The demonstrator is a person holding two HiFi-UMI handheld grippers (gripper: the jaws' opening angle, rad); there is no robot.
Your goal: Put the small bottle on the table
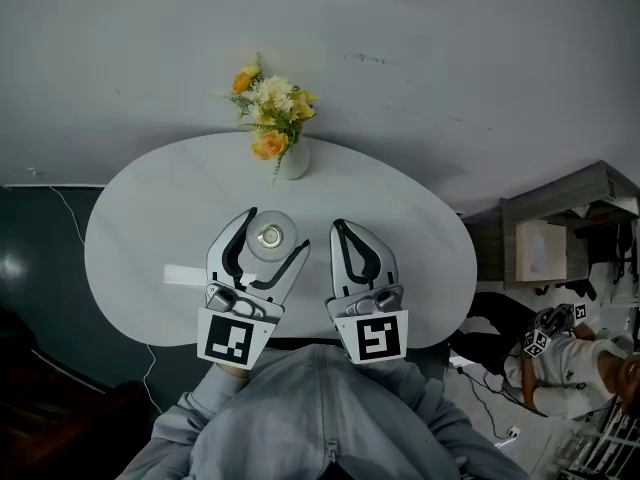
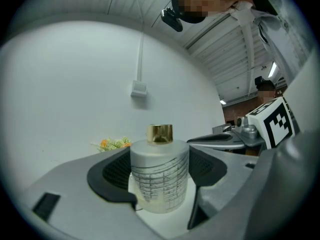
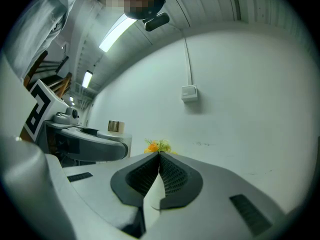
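A small frosted bottle point(image 1: 271, 236) with a gold cap stands upright between the jaws of my left gripper point(image 1: 278, 229), over the near middle of the white oval table point(image 1: 130, 218). In the left gripper view the bottle point(image 2: 160, 179) fills the gap, and the left gripper point(image 2: 159, 156) is shut on it with dark pads against both sides. I cannot tell whether its base touches the table. My right gripper point(image 1: 339, 226) sits just to the right, shut with nothing in it; in its own view the right gripper point(image 3: 159, 155) has its pads meeting.
A white vase point(image 1: 293, 159) of yellow and orange flowers point(image 1: 268, 103) stands at the table's far edge. A flat white strip point(image 1: 185, 275) lies left of the left gripper. A cabinet point(image 1: 560, 233) and another person point(image 1: 575, 363) are off to the right.
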